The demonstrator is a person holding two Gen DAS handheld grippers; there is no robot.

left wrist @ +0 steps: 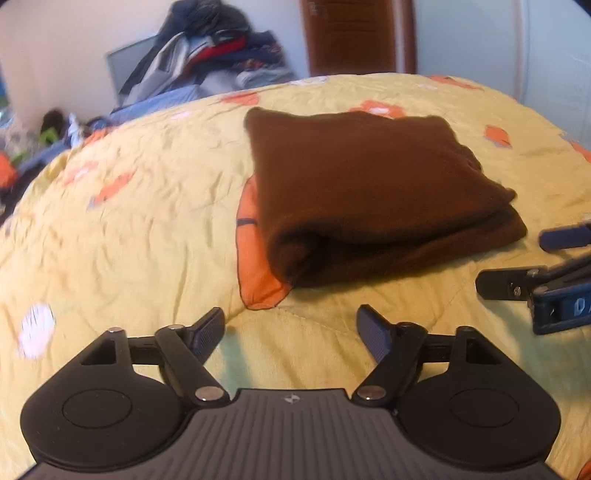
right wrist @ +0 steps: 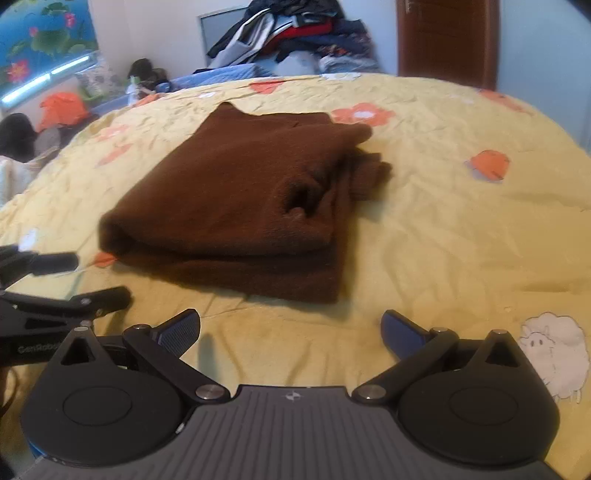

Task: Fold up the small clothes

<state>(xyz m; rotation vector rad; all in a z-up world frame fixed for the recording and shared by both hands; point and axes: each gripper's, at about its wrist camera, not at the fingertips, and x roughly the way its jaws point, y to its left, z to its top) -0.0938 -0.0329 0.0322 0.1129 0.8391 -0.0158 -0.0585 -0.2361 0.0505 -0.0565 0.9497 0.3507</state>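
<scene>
A brown fleece garment (left wrist: pixel 373 192) lies folded in a thick rectangle on the yellow bedspread (left wrist: pixel 147 221). It also shows in the right wrist view (right wrist: pixel 243 206), with a rumpled edge on its right side. My left gripper (left wrist: pixel 291 332) is open and empty, just in front of the garment's near fold. My right gripper (right wrist: pixel 291 332) is open and empty, also short of the garment. The right gripper shows at the right edge of the left wrist view (left wrist: pixel 517 258), open. The left gripper shows at the left edge of the right wrist view (right wrist: pixel 92 277), open.
The bedspread (right wrist: pixel 443 240) has orange flowers and a white sheep print (right wrist: pixel 554 350). A pile of mixed clothes (left wrist: pixel 214 55) sits beyond the bed's far edge, also in the right wrist view (right wrist: pixel 295 33). A brown door (right wrist: pixel 447 40) stands behind.
</scene>
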